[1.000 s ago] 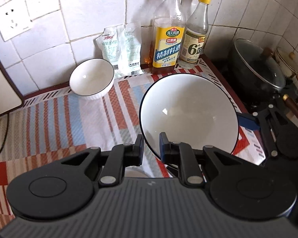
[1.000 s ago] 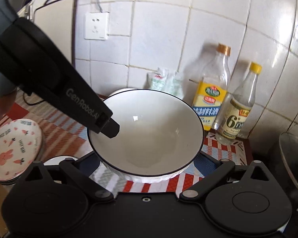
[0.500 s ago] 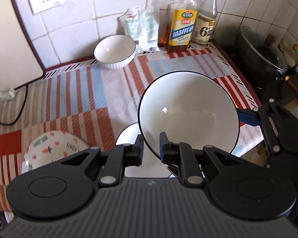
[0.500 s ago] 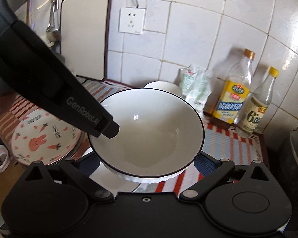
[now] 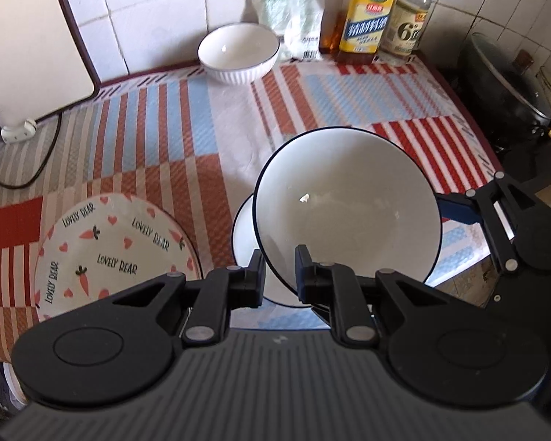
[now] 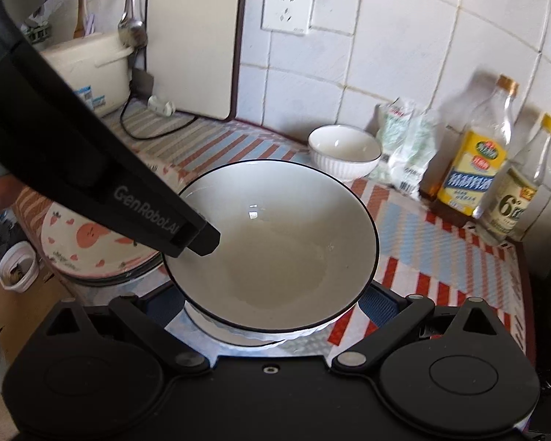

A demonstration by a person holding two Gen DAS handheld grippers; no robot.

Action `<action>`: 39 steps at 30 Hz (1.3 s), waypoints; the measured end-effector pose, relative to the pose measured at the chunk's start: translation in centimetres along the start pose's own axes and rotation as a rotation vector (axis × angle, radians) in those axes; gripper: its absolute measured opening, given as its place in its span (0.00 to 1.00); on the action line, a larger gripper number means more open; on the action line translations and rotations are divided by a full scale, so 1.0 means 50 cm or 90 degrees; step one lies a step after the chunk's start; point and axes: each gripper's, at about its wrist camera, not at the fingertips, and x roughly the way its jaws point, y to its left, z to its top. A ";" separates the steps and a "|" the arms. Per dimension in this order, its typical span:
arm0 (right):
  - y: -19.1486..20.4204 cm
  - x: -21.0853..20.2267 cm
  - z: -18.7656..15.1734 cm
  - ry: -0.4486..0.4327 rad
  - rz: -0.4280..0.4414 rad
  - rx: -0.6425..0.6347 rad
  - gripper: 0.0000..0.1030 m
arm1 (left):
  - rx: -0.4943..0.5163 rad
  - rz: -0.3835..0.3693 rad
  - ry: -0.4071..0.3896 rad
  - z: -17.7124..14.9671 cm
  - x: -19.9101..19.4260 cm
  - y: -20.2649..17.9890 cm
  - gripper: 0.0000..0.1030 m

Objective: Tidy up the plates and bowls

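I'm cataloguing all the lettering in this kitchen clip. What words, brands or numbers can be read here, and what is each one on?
"LOVELY BEAR", several times over: carrot plate.
"GenRoboLAI" or close to it, last letters unsure: side of the left gripper.
"6°": label of the clear bottle.
Yellow-label bottle: Chinese characters, too blurred to read surely.
White packet: print too small to read.

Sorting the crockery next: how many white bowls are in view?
3. A large white dark-rimmed bowl held up front, another white bowl directly beneath it, a small ribbed white bowl near the wall.
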 end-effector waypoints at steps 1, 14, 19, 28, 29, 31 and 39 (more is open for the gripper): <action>0.003 0.005 -0.001 0.004 0.001 -0.006 0.98 | -0.003 0.001 0.004 -0.002 0.005 0.003 0.14; -0.002 0.081 -0.002 0.073 0.041 0.008 0.99 | -0.044 -0.006 0.055 0.005 0.079 0.037 0.14; -0.010 0.095 -0.004 0.096 0.050 0.045 0.99 | -0.061 -0.016 0.072 0.011 0.097 0.046 0.14; -0.002 0.113 0.006 0.118 0.047 0.029 0.99 | -0.068 -0.015 0.082 0.014 0.106 0.050 0.17; -0.003 0.116 0.006 0.118 0.048 0.031 0.99 | -0.065 -0.014 0.081 0.014 0.106 0.048 0.17; -0.004 0.116 0.006 0.118 0.047 0.031 0.98 | -0.063 -0.013 0.083 0.013 0.106 0.046 0.21; 0.006 0.101 0.001 0.089 0.036 0.014 0.99 | -0.058 -0.004 0.086 0.010 0.099 0.029 0.39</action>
